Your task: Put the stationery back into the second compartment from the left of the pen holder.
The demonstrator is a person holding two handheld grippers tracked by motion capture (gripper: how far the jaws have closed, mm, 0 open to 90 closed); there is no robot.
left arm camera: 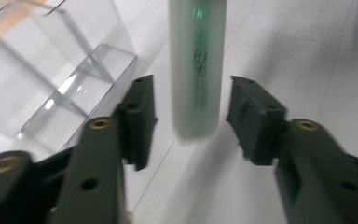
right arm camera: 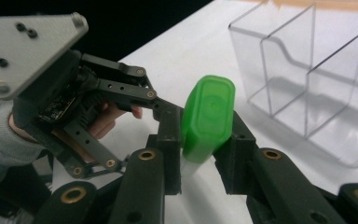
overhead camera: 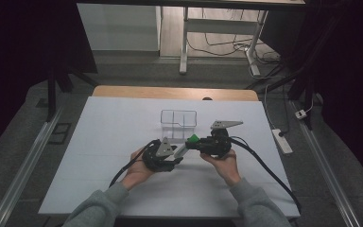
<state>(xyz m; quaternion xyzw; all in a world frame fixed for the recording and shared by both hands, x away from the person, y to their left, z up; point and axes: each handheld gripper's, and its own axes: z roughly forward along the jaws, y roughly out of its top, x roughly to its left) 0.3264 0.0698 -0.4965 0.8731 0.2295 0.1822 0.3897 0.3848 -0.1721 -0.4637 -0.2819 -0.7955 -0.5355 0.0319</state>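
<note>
**Tube passes from left to right**

Above the white surface [overhead camera: 123,142], near the clear organizer [overhead camera: 178,118], the right gripper [right arm camera: 200,154] has its jaws clamped on the tube's [left arm camera: 197,70] green cap [right arm camera: 208,116]. The left gripper's [left arm camera: 191,116] jaws stand apart around the body. Draw left straight back, keeping right firm.

left tool [overhead camera: 178,153]: jaws parted | right tool [overhead camera: 194,143]: jaws clamped | hands level

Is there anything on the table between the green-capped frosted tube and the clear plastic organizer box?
Nothing visible: bare white table lies between the green-capped frosted tube, gripped at its cap by the right gripper, and the clear plastic organizer box.
</note>
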